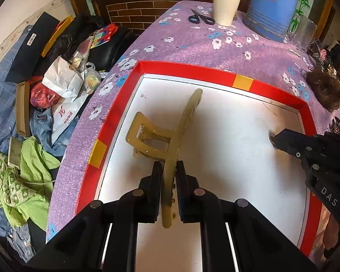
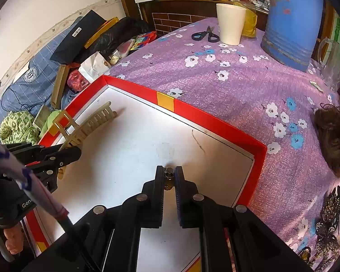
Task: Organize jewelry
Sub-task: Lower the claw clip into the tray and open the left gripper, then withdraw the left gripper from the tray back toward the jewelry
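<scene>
My left gripper is shut on a large tan hair claw clip and holds it over the white floor of a red-rimmed box. The clip also shows in the right wrist view, at the box's left side. My right gripper is shut on a small metallic piece of jewelry with an amber part below it, held over the box's right half. The right gripper also shows in the left wrist view, near the box's right wall.
The box sits on a purple flowered tablecloth. Behind it lie scissors, a white cup and a blue vase. A brown hair piece and dark beaded hair clips lie to the right. Clutter fills the floor on the left.
</scene>
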Tool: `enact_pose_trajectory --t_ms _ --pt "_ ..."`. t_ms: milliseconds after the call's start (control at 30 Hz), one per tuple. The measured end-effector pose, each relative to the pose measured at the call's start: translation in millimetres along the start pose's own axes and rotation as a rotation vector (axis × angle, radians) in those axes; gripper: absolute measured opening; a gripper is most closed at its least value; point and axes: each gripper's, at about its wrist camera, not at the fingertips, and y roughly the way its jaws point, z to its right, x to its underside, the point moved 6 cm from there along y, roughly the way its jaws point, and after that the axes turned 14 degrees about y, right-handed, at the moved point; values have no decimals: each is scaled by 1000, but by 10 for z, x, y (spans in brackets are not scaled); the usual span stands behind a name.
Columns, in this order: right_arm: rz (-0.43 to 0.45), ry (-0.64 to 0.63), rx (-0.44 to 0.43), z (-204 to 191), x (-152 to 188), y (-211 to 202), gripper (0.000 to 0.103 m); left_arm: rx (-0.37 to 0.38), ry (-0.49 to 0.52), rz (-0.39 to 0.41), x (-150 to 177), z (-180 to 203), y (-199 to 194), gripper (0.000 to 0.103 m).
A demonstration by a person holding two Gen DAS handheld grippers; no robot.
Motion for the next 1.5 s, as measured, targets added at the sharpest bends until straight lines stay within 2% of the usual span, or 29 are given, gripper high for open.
enact_pose_trajectory --t_ms 67,100,133,167,300,367,500,600,733,1033,1233,1500 --pt "1 4 0 11 -2 2 15 -1 4 2 -2 15 1 27" --pt "1 7 2 20 -2 2 19 -1 8 10 0 18 -9 38" --pt "3 14 4 32 -5 2 23 -3 10 13 -3 32 -14 44" --pt "4 17 6 43 -6 -6 25 -4 11 15 -3 39 -19 46" --pt "21 25 -5 50 -23 -90 50 3 8 30 -4 51 -76 56" --pt "41 26 -9 46 -41 -202 52 12 -1 46 -3 34 -140 58" --pt "86 26 -23 48 -43 -538 53 16 -23 108 21 -9 -406 72" --pt "139 29 -36 75 18 -897 61 8 -43 154 69 -17 -630 79" --pt "204 43 -32 170 156 -1314 68 6 -47 220 167 143 -1030 80" --pt "306 129 11 606 662 -2151 69 50 -5 318 314 797 -1737 81" --pt "368 198 61 979 1016 -2614 70 79 67 346 344 1329 -1944 81" --pt "423 288 96 1412 1342 -3013 71 126 157 363 377 1975 -2101 81"
